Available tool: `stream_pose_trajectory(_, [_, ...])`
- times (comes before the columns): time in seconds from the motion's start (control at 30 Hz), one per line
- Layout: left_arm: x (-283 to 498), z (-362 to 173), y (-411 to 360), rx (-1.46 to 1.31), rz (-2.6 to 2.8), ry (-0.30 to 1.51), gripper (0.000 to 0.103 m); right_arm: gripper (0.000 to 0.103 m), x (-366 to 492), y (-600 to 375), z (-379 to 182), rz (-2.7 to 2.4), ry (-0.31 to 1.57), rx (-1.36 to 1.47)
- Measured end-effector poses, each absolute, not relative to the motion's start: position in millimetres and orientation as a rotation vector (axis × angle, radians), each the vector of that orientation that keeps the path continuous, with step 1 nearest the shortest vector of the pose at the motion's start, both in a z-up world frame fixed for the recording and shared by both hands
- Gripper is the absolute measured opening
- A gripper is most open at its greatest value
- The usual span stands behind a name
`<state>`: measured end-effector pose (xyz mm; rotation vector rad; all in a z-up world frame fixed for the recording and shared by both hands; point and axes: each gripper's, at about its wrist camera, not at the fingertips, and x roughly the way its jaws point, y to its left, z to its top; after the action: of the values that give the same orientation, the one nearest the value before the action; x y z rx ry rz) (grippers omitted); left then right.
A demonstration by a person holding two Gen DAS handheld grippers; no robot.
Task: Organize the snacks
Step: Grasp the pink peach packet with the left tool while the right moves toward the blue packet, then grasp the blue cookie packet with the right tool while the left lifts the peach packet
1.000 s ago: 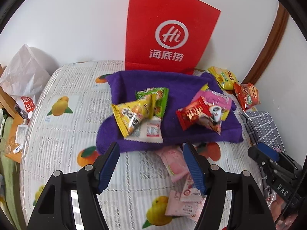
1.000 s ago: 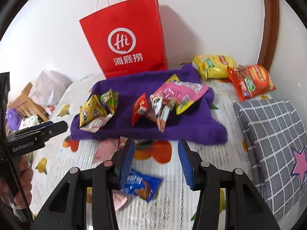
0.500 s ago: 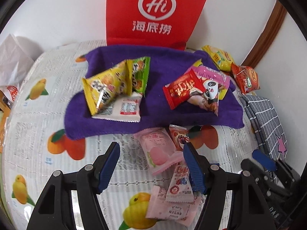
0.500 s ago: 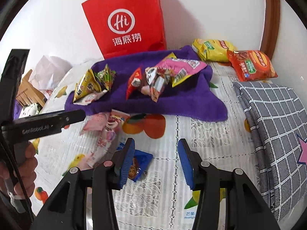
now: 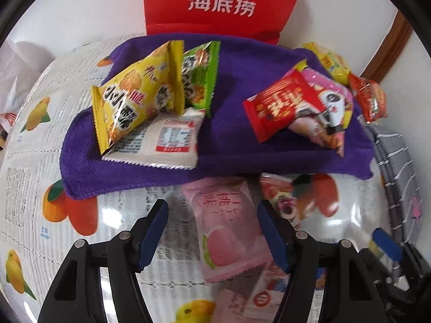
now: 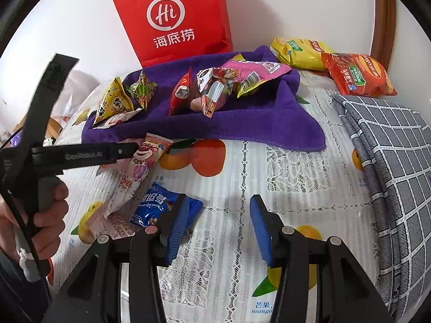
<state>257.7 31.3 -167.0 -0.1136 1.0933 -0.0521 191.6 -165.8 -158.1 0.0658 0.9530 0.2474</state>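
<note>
Left wrist view: the left gripper [image 5: 212, 235] is seen with its blue-padded jaws apart, nothing pressed between them. Framed in the gap lies a pale pink peach-printed snack packet [image 5: 229, 231] on the fruit-printed white lace tablecloth [image 5: 35, 177]; its long axis runs from the purple towel edge toward the camera, slightly slanted, and the pads stand clear of it on both sides. Left to right on the purple terry towel [image 5: 237, 86] are seen a yellow triangular snack pouch [image 5: 132, 94] standing tilted, a green pouch [image 5: 199, 72] behind it, a white flat packet [image 5: 167, 140] under them, then a red foil packet [image 5: 280, 107]. A red paper bag [image 5: 223, 2] stands upright behind the towel.

Right wrist view: a person's hand [image 6: 51, 215] is seen at far left on the left tool. A pink bear-printed long packet [image 6: 137, 169] lies diagonally, upper end toward the towel. A blue cookie packet [image 6: 161, 210] lies just beside the right gripper [image 6: 218, 228], partly behind its left pad; the jaws are parted, empty. A grey checked cloth [image 6: 390, 161] lies at right.
</note>
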Motion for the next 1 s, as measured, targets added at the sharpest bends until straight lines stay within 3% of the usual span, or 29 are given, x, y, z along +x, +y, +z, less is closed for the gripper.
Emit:
stream_pose_trajectory(0.4, [267.1,-175.7,8.5,0.000,-0.025,1.082,0.067,0.048,191.0,-150.4,-164.2,0.300,0.965,0.050])
stream_pose_trajectory(0.47, [265.9,-176.8,5.1,0.026,-0.022,1.066,0.067,0.054,189.7,-146.4,-164.2,0.308,0.966,0.049])
stream_pose_trajectory(0.53, [264.6,-176.0,5.4,0.036,-0.015,1.055,0.060,0.056,188.9,-140.6,-165.1,0.320,0.971,0.045])
stream_pose_trajectory(0.6, [261.5,-174.9,9.3,0.027,-0.010,1.052,0.046,0.056,188.7,-134.8,-167.1,0.325,0.981,0.041])
stream_pose_trajectory(0.83, [245.8,-174.0,33.0,0.011,-0.007,1.055,0.044,0.060,193.3,-116.6,-179.6,0.338,1.012,0.088])
stream_pose_trajectory(1.0, [232.3,-173.6,52.1,-0.007,-0.013,1.058,0.044,0.071,195.1,-101.4,-185.9,0.302,0.989,0.067])
